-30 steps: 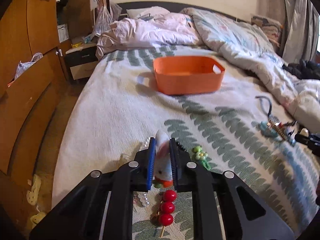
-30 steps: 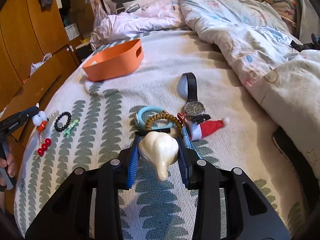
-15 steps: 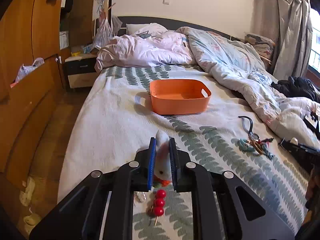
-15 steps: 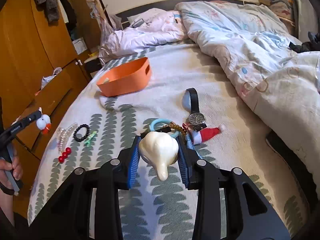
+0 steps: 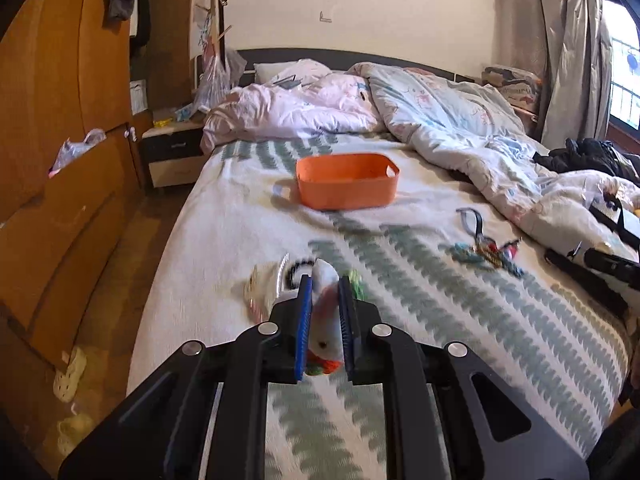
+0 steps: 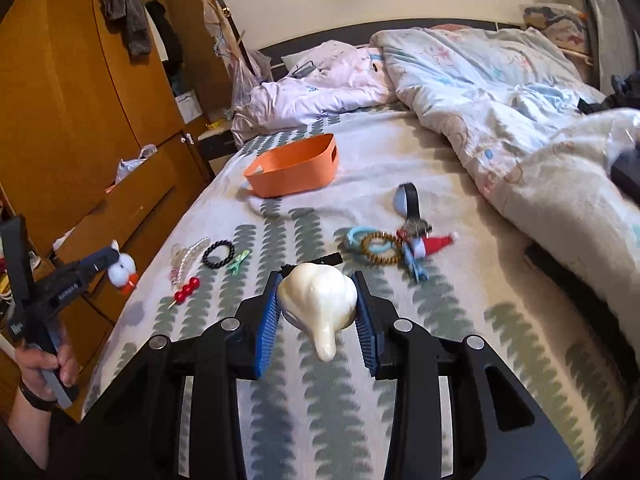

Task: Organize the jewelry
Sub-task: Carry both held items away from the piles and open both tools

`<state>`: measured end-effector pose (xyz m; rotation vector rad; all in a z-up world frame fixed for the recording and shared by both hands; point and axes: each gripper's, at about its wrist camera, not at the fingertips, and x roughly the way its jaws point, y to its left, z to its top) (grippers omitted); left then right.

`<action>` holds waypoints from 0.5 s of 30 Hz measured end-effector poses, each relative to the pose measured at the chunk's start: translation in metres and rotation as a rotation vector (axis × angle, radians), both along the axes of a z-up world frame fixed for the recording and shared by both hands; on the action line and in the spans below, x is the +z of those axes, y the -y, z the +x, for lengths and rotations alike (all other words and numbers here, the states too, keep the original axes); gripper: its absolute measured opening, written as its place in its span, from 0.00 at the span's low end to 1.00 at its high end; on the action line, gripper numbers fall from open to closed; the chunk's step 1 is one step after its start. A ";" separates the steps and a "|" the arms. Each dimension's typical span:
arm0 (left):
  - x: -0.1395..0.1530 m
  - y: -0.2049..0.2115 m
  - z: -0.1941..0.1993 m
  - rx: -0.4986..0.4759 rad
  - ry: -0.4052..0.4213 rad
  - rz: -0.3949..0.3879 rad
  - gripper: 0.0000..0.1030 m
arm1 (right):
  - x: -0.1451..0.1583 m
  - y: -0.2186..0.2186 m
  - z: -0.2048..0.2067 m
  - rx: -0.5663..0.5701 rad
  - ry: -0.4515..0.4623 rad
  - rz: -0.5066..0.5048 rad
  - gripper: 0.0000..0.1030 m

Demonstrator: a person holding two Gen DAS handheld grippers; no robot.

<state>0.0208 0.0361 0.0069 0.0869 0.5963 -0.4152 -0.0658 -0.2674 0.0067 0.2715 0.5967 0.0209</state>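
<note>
My left gripper (image 5: 325,280) is shut on a small white fluffy duck clip (image 5: 326,320) with an orange beak, held above the bed; it also shows in the right wrist view (image 6: 122,270). My right gripper (image 6: 318,280) is shut on a cream shell-shaped hair claw (image 6: 316,300). The orange basket (image 5: 347,180) stands mid-bed (image 6: 294,170). On the bed lie a black bead bracelet (image 6: 218,254), a green clip (image 6: 238,261), a red bead pin (image 6: 186,290), a clear clip (image 6: 186,256), and a pile with a watch (image 6: 412,210), rings (image 6: 378,246) and a Santa-hat clip (image 6: 434,244).
A rumpled duvet (image 5: 460,128) covers the bed's right and far side. Wooden wardrobes (image 5: 60,140) and a nightstand (image 5: 172,156) stand left of the bed. Dark clothes (image 5: 592,156) lie at the right edge.
Both grippers have risen and pulled back from the bed, each still holding its item. The left wrist view has lifted; the red bead pin has dropped out of it.
</note>
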 end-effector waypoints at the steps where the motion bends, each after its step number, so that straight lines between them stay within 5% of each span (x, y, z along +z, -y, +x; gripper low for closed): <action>1: -0.005 -0.001 -0.008 0.014 -0.004 0.008 0.14 | -0.002 -0.001 -0.008 0.001 0.001 0.007 0.34; 15: -0.041 0.002 -0.065 0.130 -0.042 0.065 0.14 | -0.042 -0.029 -0.074 -0.017 -0.060 -0.001 0.34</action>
